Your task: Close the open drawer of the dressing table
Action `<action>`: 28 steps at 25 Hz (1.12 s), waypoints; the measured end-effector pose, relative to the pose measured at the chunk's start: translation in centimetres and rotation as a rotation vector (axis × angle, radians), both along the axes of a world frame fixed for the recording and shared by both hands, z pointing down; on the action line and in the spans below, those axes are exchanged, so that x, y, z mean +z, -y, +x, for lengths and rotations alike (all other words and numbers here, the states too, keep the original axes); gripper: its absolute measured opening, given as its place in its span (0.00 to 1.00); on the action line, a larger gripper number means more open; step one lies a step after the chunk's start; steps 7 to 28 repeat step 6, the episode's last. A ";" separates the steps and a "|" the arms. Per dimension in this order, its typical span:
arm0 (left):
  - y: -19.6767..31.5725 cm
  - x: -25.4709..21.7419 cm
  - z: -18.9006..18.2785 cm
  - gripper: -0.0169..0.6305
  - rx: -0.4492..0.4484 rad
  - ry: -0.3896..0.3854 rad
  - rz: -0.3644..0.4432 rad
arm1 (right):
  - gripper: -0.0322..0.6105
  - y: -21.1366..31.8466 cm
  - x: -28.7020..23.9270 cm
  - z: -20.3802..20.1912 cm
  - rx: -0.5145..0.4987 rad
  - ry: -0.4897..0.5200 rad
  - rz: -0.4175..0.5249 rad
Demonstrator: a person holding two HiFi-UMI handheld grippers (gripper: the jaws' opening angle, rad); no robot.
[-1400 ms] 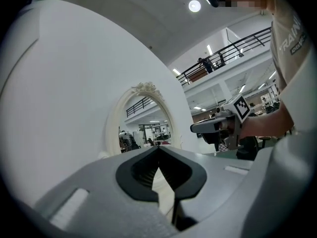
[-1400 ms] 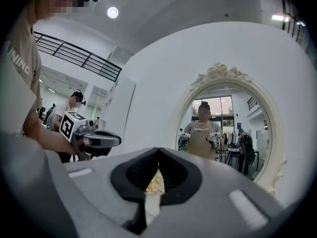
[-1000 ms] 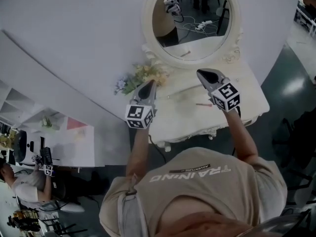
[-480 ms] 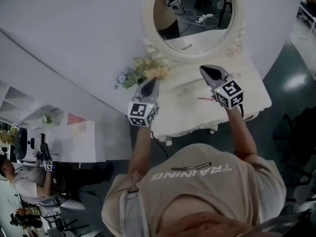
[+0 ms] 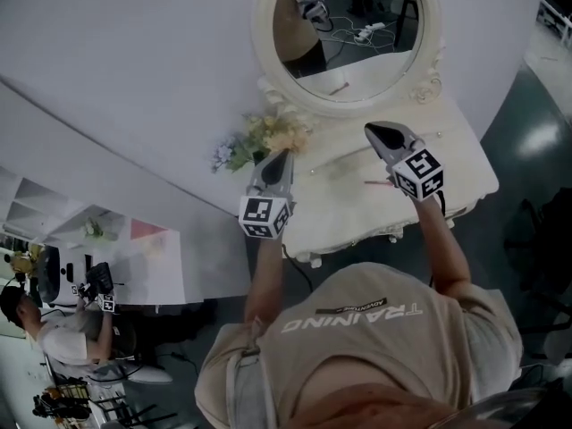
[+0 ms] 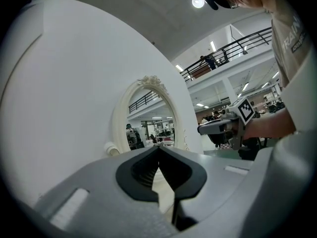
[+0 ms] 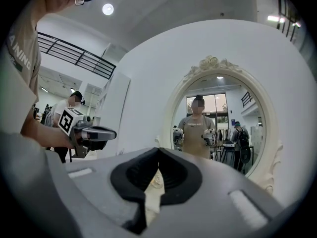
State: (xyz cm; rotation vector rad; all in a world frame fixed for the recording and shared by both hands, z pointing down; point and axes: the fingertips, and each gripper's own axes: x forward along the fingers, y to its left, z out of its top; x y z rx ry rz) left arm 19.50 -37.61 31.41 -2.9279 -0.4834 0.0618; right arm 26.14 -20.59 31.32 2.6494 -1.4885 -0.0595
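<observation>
Jaws on the left gripper [image 5: 279,157] are pressed together at their tips with nothing between them, and the left gripper view shows only a thin pale slit below the point where they meet. The right gripper [image 5: 375,132] is likewise closed and empty. Both are held up over the table [image 5: 456,164], well apart from each other, with bare cream top between them. The left one sits by the table's left edge, its tip just beside the flowers [image 5: 264,139] at the rear corner. The right one is over the middle of the top, pointing toward the lower rim of the oval mirror [image 5: 349,43]. A thin pinkish stick [image 5: 380,183] lies on the top next to the right gripper's marker cube. The table backs onto the white wall [image 5: 134,61], so there is no room behind it or on its left. On its right the rounded corner gives way to open grey floor [image 5: 527,150]. The scalloped front edge faces the person, whose forearms cross it and whose torso stands close in front of it, with only a narrow strip of floor between. The drawer would be on this front side, but from above it cannot be made out, so the views do not show whether it stands out or how far.
</observation>
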 end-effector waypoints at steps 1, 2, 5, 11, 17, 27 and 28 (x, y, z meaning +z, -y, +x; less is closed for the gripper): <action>0.1 0.0 0.2 0.04 -0.002 -0.003 0.000 | 0.06 0.1 0.3 0.4 0.000 0.002 -0.005; 0.3 0.1 0.6 0.04 -0.003 -0.003 0.001 | 0.05 0.2 0.5 0.9 0.000 0.006 -0.008; 0.7 0.5 2.0 0.04 -0.005 0.007 -0.001 | 0.05 0.4 0.9 2.5 -0.001 0.018 -0.012; 0.9 0.7 2.5 0.04 -0.005 0.011 -0.003 | 0.06 0.5 1.0 3.1 -0.002 0.022 -0.013; 0.9 0.7 2.5 0.04 -0.005 0.011 -0.003 | 0.06 0.5 1.0 3.1 -0.002 0.022 -0.013; 0.9 0.7 2.5 0.04 -0.005 0.011 -0.003 | 0.06 0.5 1.0 3.1 -0.002 0.022 -0.013; 0.9 0.7 2.5 0.04 -0.005 0.011 -0.003 | 0.06 0.5 1.0 3.1 -0.002 0.022 -0.013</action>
